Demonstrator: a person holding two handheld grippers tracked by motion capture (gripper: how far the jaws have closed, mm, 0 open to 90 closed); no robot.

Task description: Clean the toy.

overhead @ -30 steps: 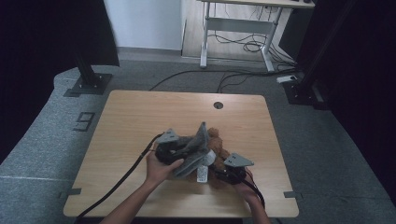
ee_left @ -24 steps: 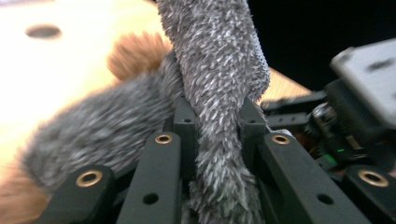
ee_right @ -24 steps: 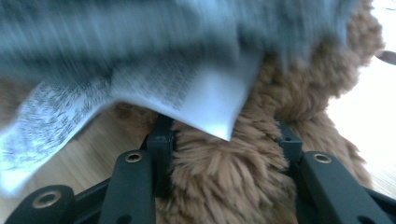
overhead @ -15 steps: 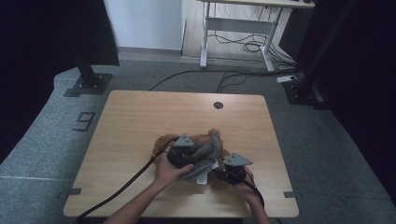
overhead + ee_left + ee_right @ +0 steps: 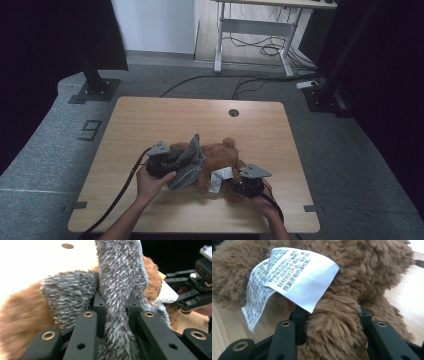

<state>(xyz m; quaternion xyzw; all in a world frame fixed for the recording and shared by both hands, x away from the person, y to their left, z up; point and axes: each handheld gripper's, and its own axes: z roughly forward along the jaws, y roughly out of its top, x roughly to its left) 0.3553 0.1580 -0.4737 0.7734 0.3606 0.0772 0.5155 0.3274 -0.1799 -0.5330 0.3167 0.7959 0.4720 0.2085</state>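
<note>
White care tag (image 5: 294, 280) on brown plush toy (image 5: 352, 272), printed Chinese text, floor marking "9" (image 5: 90, 130)

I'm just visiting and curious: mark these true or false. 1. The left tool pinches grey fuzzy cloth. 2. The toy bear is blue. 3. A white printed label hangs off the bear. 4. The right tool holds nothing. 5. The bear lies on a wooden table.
1. True: the left tool is shut on the grey fuzzy cloth.
2. False: the bear is brown.
3. True: the white label shows.
4. False: the right tool grips the bear's fur.
5. True: the wooden table.
</note>
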